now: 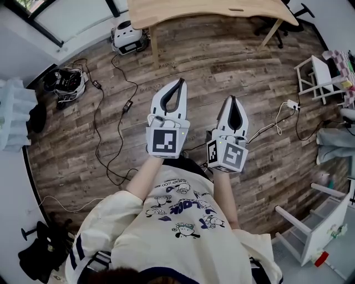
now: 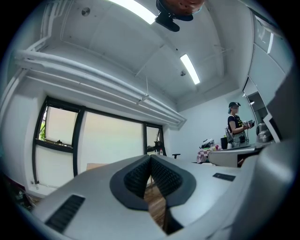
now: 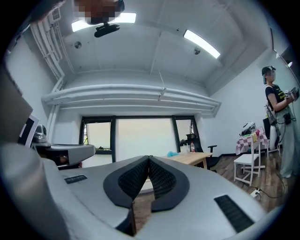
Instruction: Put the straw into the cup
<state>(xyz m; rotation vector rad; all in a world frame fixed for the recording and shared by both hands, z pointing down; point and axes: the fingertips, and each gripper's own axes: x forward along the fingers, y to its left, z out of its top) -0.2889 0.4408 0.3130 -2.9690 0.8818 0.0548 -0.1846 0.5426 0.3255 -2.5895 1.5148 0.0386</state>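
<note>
No straw and no cup show in any view. In the head view my left gripper and my right gripper are held side by side over the wooden floor, both pointing away from the person. Each has its jaws pressed tip to tip with nothing between them. The left gripper view shows its shut jaws aimed across the room toward a window. The right gripper view shows its shut jaws aimed at a window and a wooden table.
A wooden table stands at the far edge of the floor. Black cables trail across the boards at left. White chairs and a white rack stand at right. Another person stands at the room's right side.
</note>
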